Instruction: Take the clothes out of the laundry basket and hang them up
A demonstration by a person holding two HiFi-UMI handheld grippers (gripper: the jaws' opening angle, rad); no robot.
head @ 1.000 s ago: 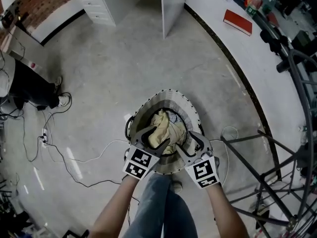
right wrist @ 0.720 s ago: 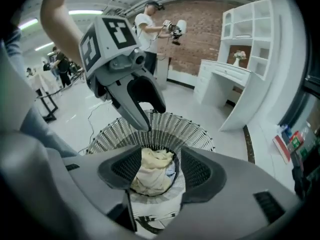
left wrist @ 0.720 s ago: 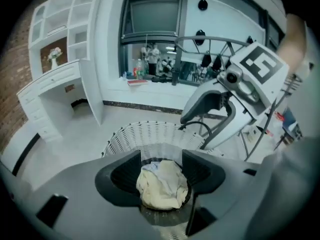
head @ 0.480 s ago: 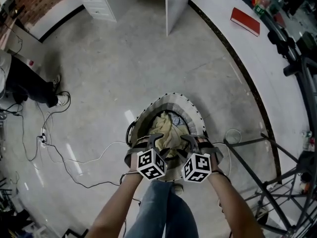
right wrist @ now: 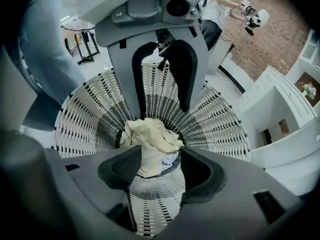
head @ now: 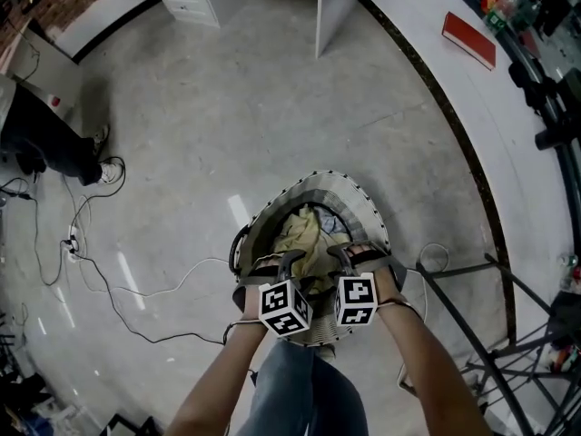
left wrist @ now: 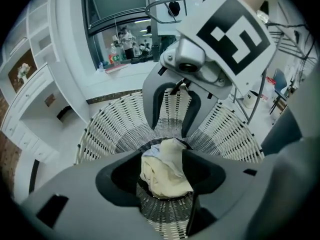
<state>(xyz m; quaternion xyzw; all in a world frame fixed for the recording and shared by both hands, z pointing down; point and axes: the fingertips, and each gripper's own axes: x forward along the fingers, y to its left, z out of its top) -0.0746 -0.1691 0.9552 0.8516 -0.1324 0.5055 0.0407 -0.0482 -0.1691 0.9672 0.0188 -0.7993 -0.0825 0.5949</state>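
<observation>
A round woven laundry basket (head: 365, 205) stands on the floor right below me. A crumpled cream garment (head: 302, 232) lies in it on top of a pale blue piece (right wrist: 169, 160). My left gripper (head: 289, 262) and right gripper (head: 339, 256) hover side by side over the basket's near rim, pointing down into it. In the left gripper view the left gripper (left wrist: 162, 165) stands open above the cream garment (left wrist: 165, 171), and the right gripper (left wrist: 169, 129) faces it. In the right gripper view the right gripper (right wrist: 159, 166) is open too, and nothing is held.
A dark metal drying rack (head: 508, 334) stands at my right. Cables (head: 109, 280) trail over the grey floor at the left. A white counter with a red book (head: 469, 39) curves along the right, a white cabinet (head: 338, 7) stands at the back, and a person (head: 45, 143) at far left.
Both grippers have drawn closer together and turned downward over the basket's near rim. The cream garment lies where it was.
</observation>
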